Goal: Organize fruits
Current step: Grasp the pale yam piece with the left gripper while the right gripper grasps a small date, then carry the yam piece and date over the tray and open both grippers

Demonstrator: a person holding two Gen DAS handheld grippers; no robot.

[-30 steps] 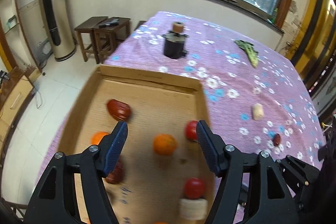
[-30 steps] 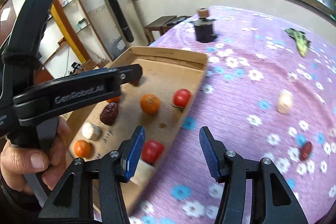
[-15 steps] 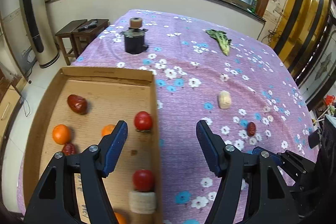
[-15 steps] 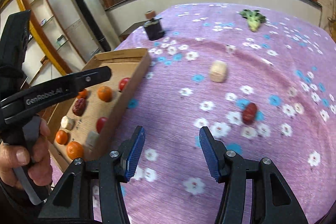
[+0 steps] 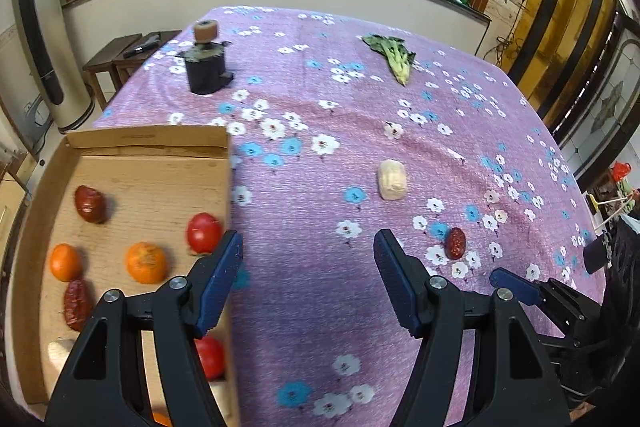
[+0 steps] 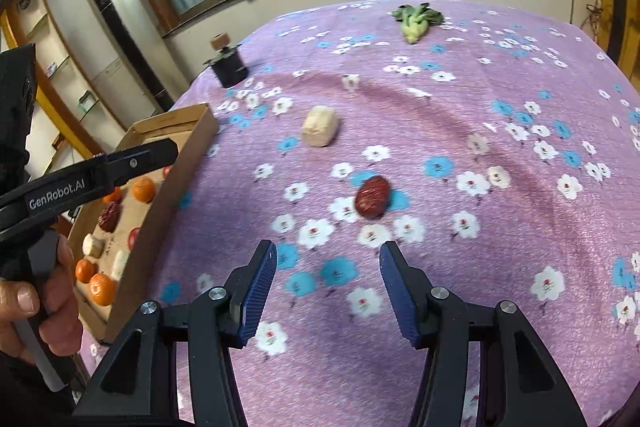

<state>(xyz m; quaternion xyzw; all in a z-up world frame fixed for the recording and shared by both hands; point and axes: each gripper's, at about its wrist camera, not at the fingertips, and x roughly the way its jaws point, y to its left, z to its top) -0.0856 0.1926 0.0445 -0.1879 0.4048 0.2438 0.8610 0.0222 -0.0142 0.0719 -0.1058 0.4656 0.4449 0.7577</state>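
reach step: my right claw is spread, nothing in it, over the purple flowered counter. small dark red wrinkled date lies just ahead, mid-counter. next: lower, straddle, pinch. left claw spread beside the shallow cardboard tray.

1. A purple tablecloth printed with white and blue flowers covers the table.
2. A plain brown cardboard tray holds red tomatoes, orange tangerines and dark red dates.
3. A dark red date and a pale cream block lie on the floral print.
4. A green leafy vegetable lies beside a black container topped with a tan cap.
5. Both black grippers carry ribbed blue pads.
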